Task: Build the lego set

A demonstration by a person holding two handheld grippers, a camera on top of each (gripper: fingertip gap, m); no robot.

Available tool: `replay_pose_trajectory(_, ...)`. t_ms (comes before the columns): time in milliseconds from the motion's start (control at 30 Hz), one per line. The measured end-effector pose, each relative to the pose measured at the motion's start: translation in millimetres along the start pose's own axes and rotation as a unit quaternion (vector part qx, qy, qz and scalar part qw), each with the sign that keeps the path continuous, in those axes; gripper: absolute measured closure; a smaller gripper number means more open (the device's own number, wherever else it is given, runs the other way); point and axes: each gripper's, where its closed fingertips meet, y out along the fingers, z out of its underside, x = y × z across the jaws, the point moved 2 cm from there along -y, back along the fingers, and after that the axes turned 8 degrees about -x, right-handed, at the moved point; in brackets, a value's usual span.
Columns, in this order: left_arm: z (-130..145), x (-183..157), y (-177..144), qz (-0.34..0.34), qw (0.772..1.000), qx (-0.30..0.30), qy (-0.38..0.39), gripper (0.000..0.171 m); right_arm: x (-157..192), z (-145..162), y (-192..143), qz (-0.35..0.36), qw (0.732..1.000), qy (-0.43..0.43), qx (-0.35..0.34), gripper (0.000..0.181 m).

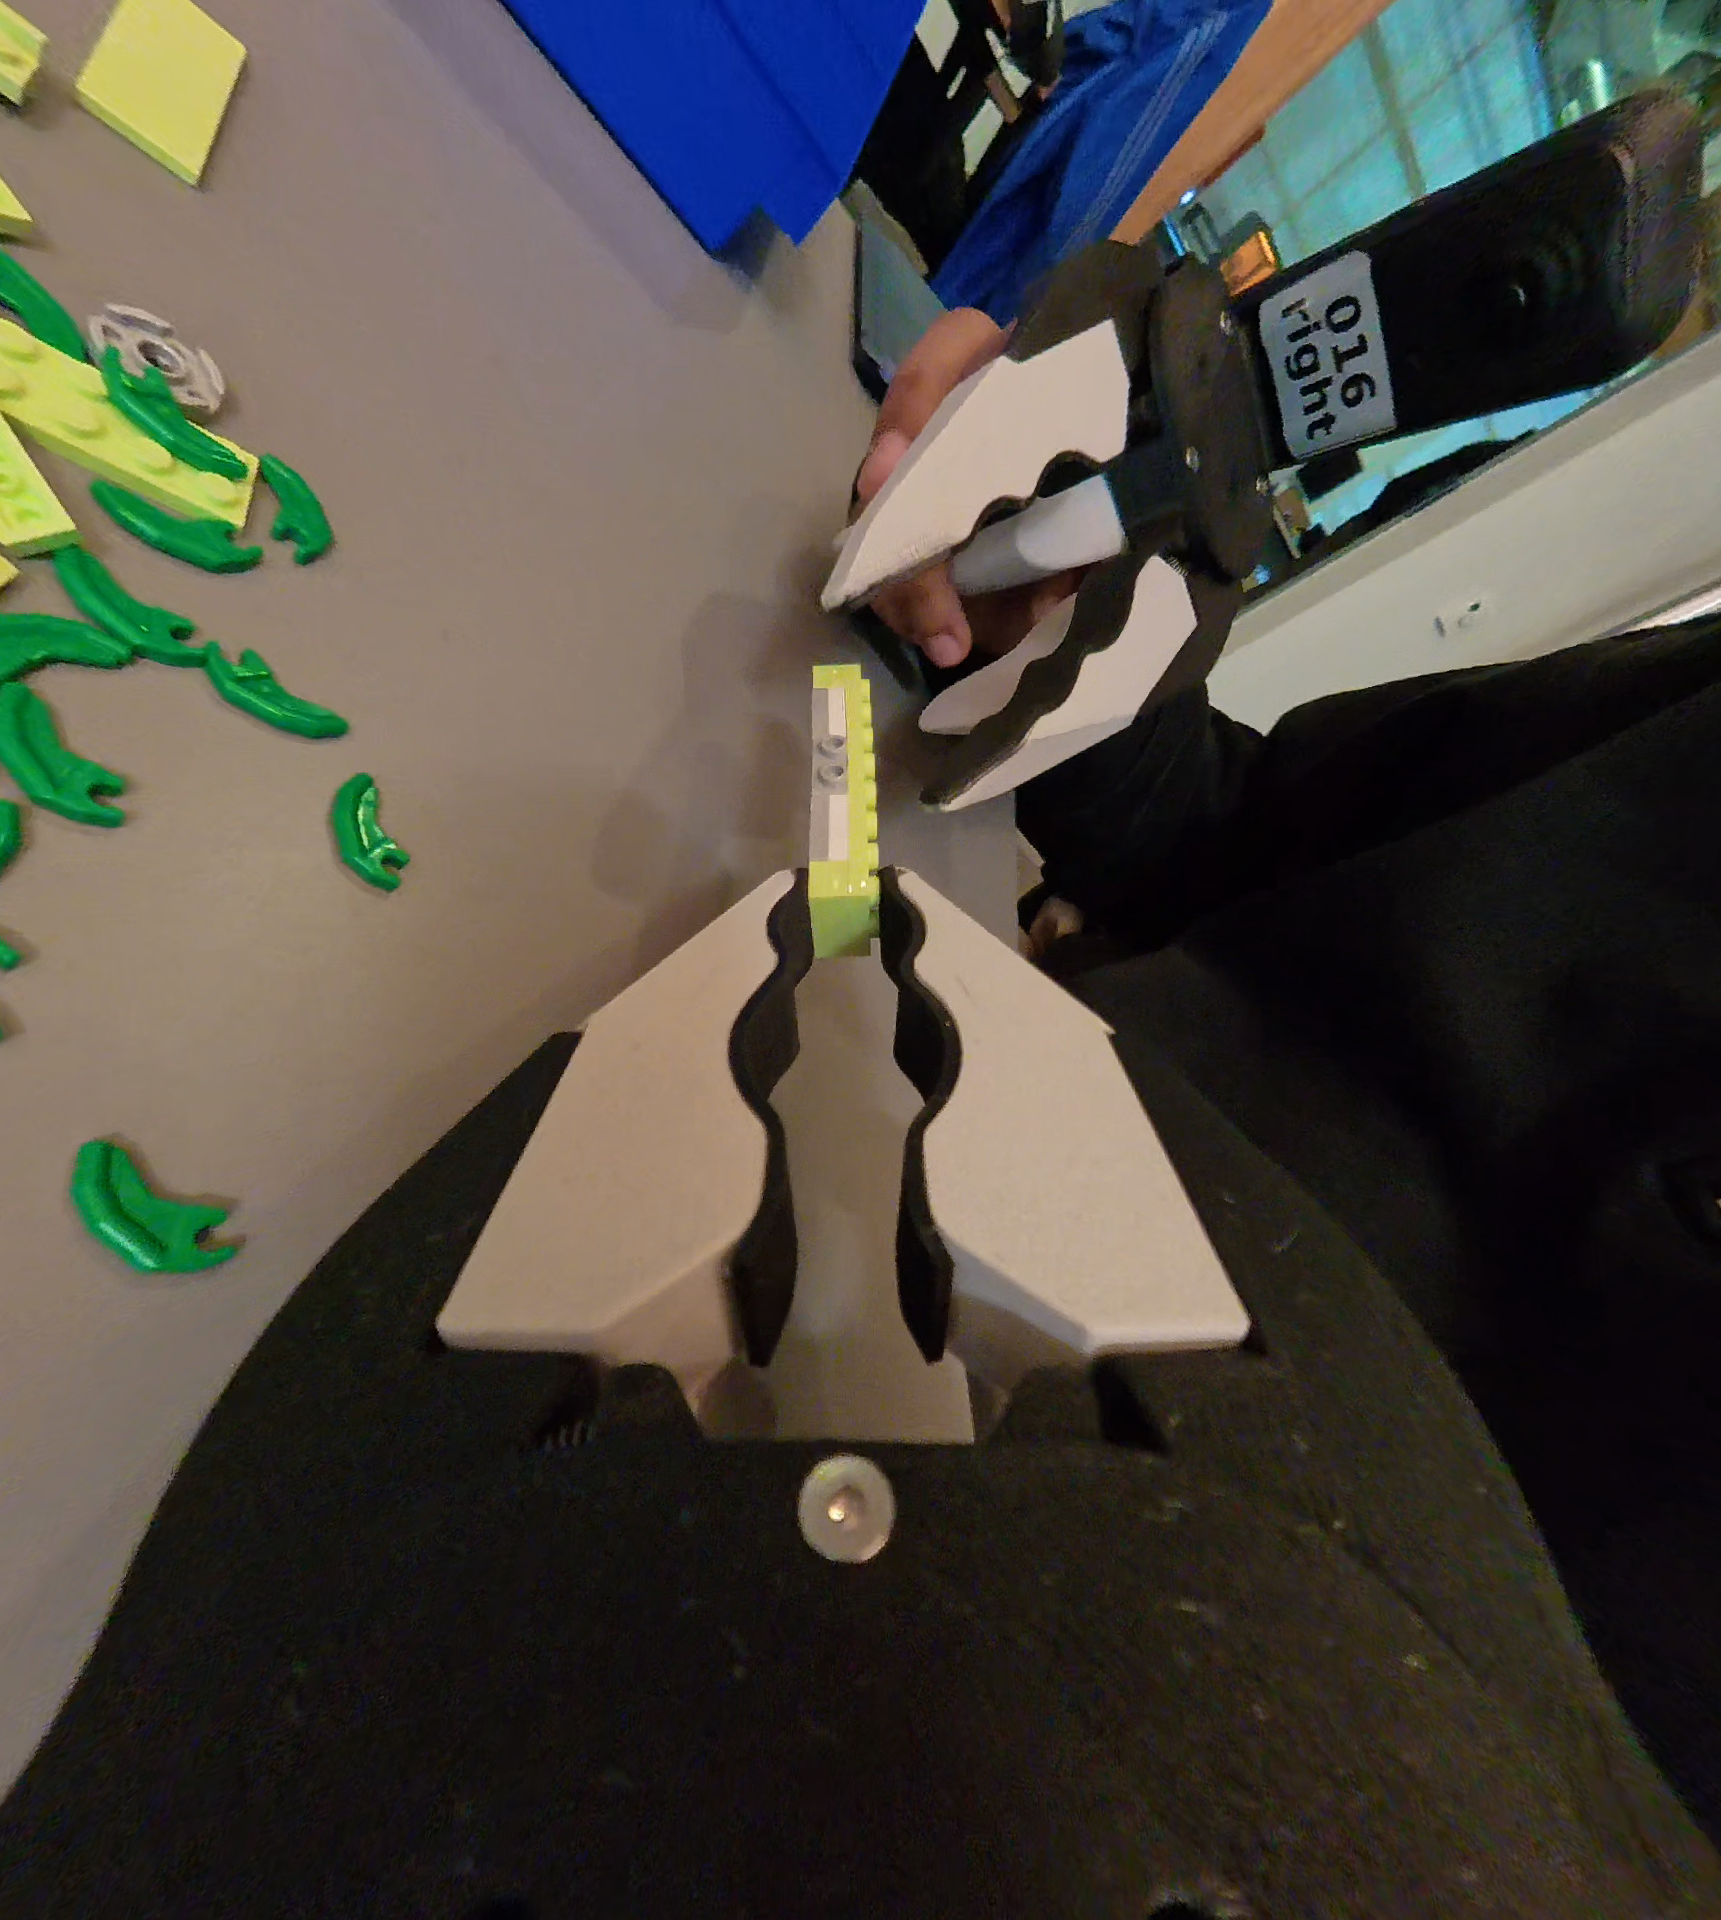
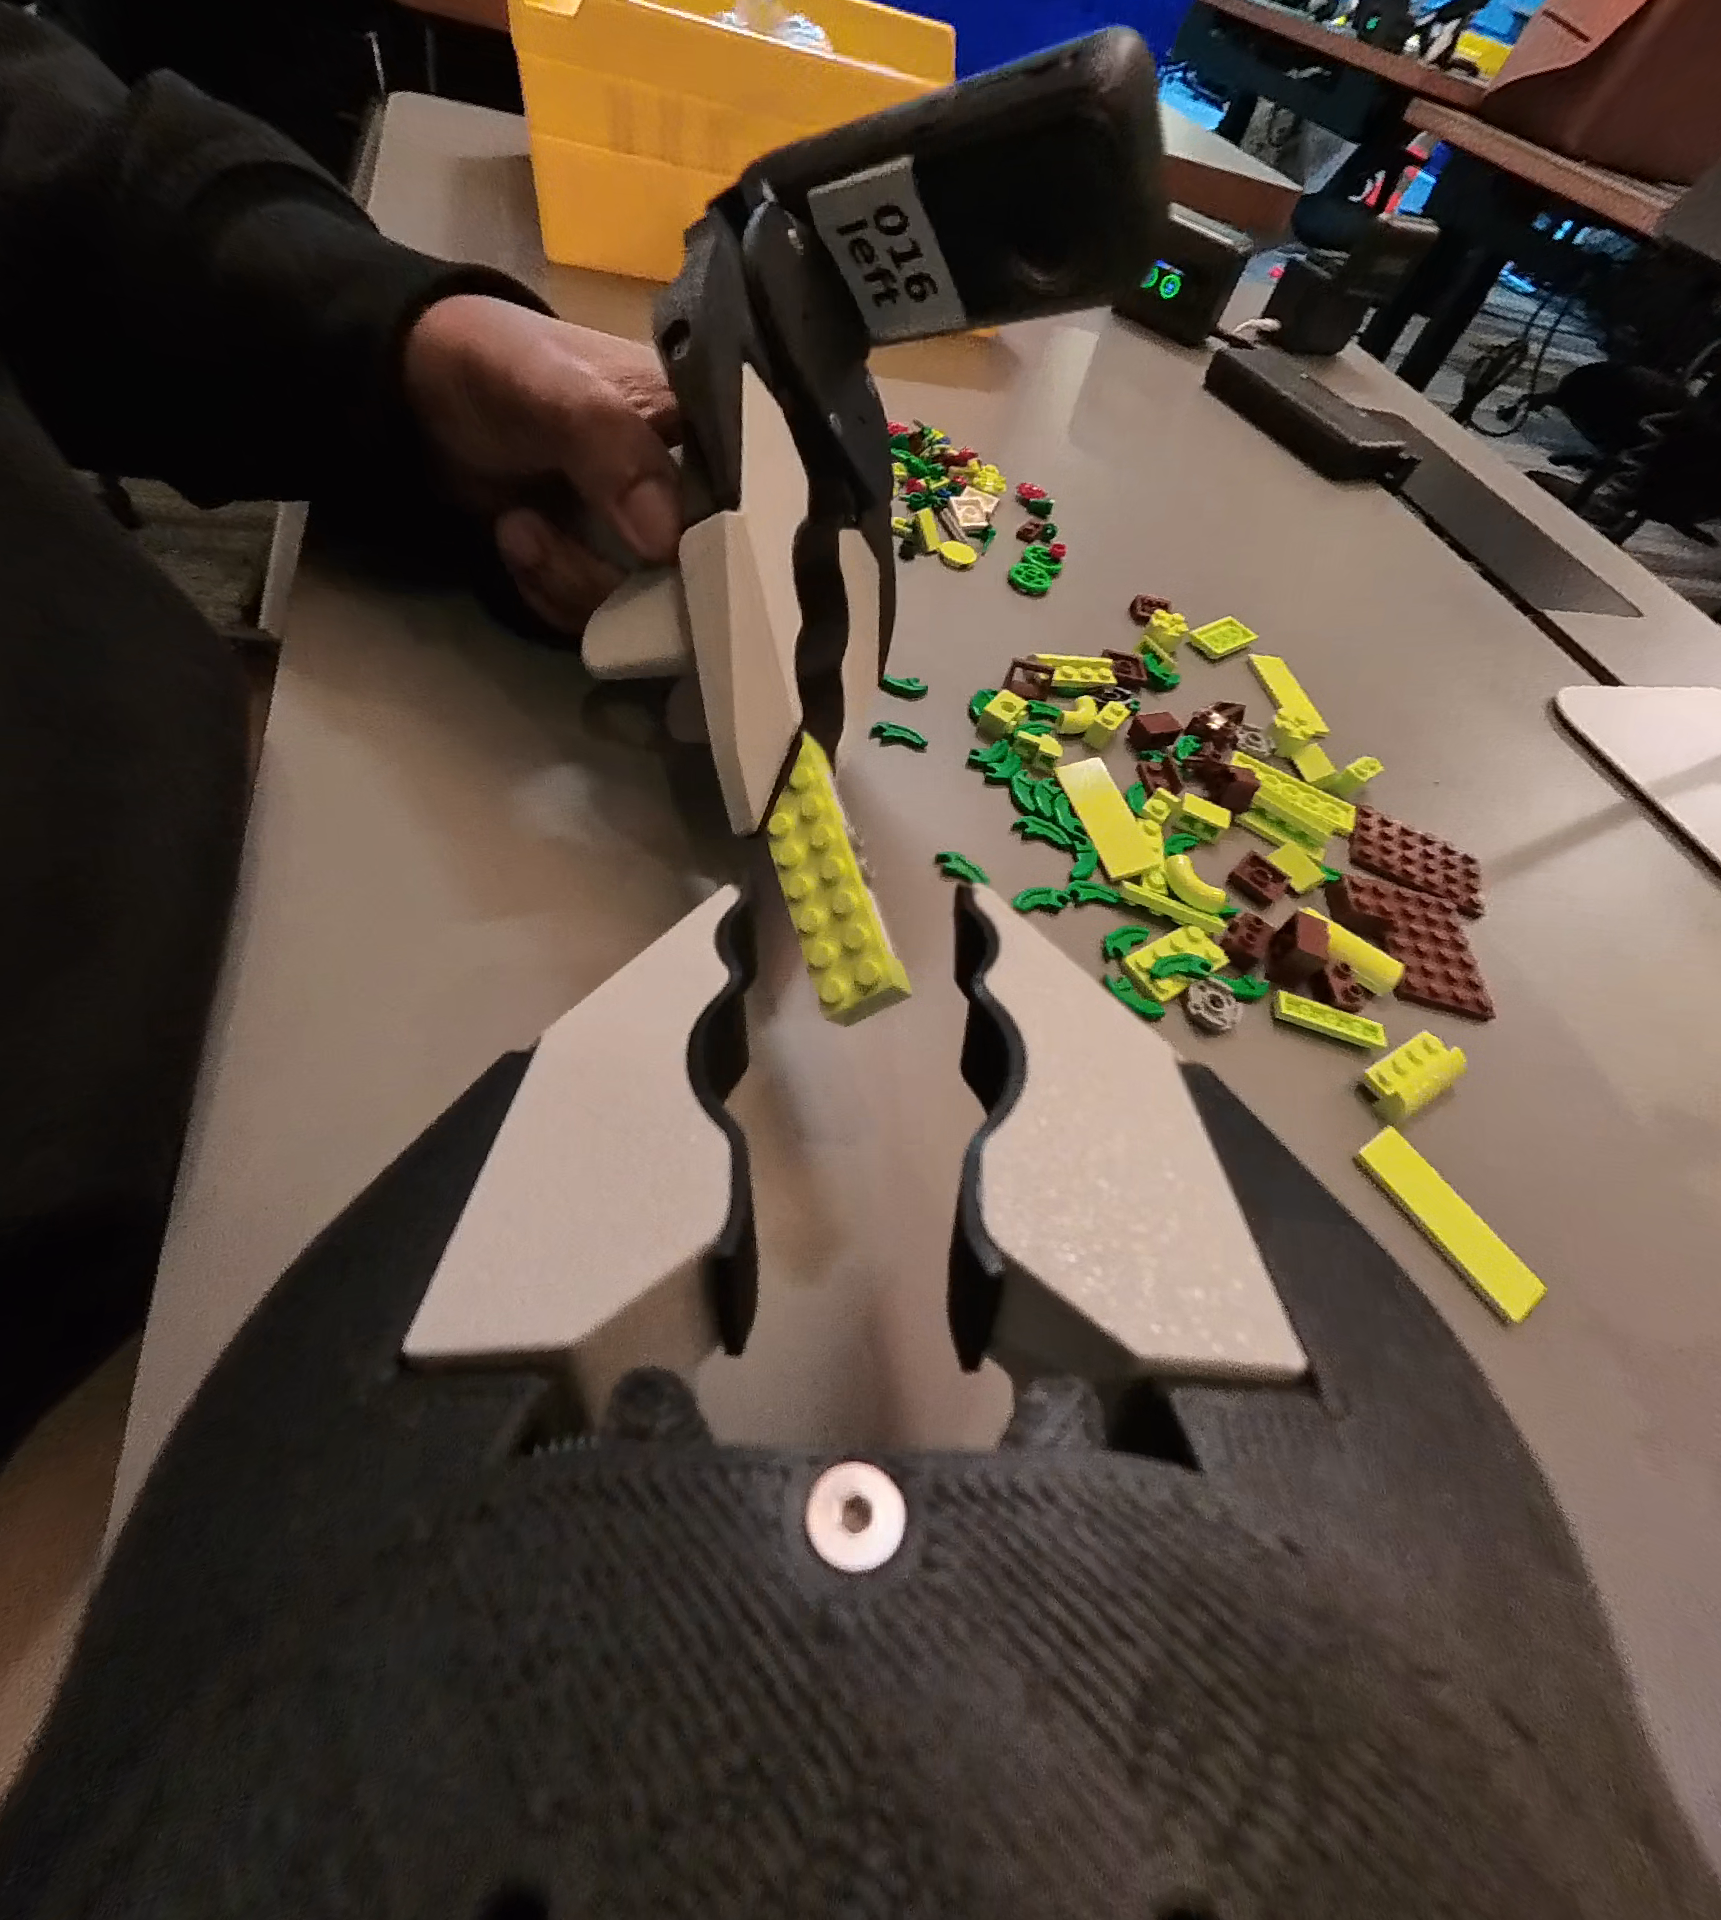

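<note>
Lime green lego plate [image 2: 838,897], long and studded, pinched at one end in the left claw [image 1: 843,902] and sticking out past the tips, up off the gray table [image 2: 544,769]. Some gray and white bits along its edge in the left wrist view, too small to tell what. Right claw [image 2: 851,906] spread wide with nothing in it, one finger on each side of the plate's free end, not touching as far as the right wrist view shows. Hand [image 2: 565,447] in a black sleeve wrapped round the left claw's handle. Off to the side on the table, well apart from the plate: messy pile of loose pieces [image 2: 1240,831], mostly lime green strips, little dark green curved leaf shapes, brown plates and blocks, plus a gray round piece [image 1: 156,357]. Smaller heap of tiny mixed bits [image 2: 960,499] farther back. Flat lime tile [image 2: 1450,1224] lying alone nearer the right claw. Yellow bin [image 2: 690,135] at the far end of the table.
</note>
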Motion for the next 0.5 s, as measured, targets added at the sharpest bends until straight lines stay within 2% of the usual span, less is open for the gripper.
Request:
replay_pose_trajectory(167, -5, -1, -1, 0.023, 0.998, -0.021, -0.049, 0.161, 7, 8, 5, -0.005, 0.999, -0.042, 0.031, 0.135)
replay_pose_trajectory(267, -5, 1, -2, 0.021, 0.997, -0.022, -0.065, 0.161, 6, 12, 8, 0.014, 0.996, -0.080, 0.048, 0.142)
replay_pose_trajectory(367, -4, 1, -1, 0.023, 0.998, -0.020, -0.063, 0.161, 6, 13, 9, 0.023, 0.994, -0.098, 0.051, 0.164)
replay_pose_trajectory(433, -6, 1, -1, 0.019, 0.998, -0.026, -0.057, 0.160, 5, 13, 8, 0.021, 0.994, -0.092, 0.050, 0.165)
replay_pose_trajectory(500, -9, 7, -4, -0.005, 0.998, -0.036, -0.041, 0.143, 2, 15, 8, 0.021, 0.995, -0.074, 0.058, 0.165)
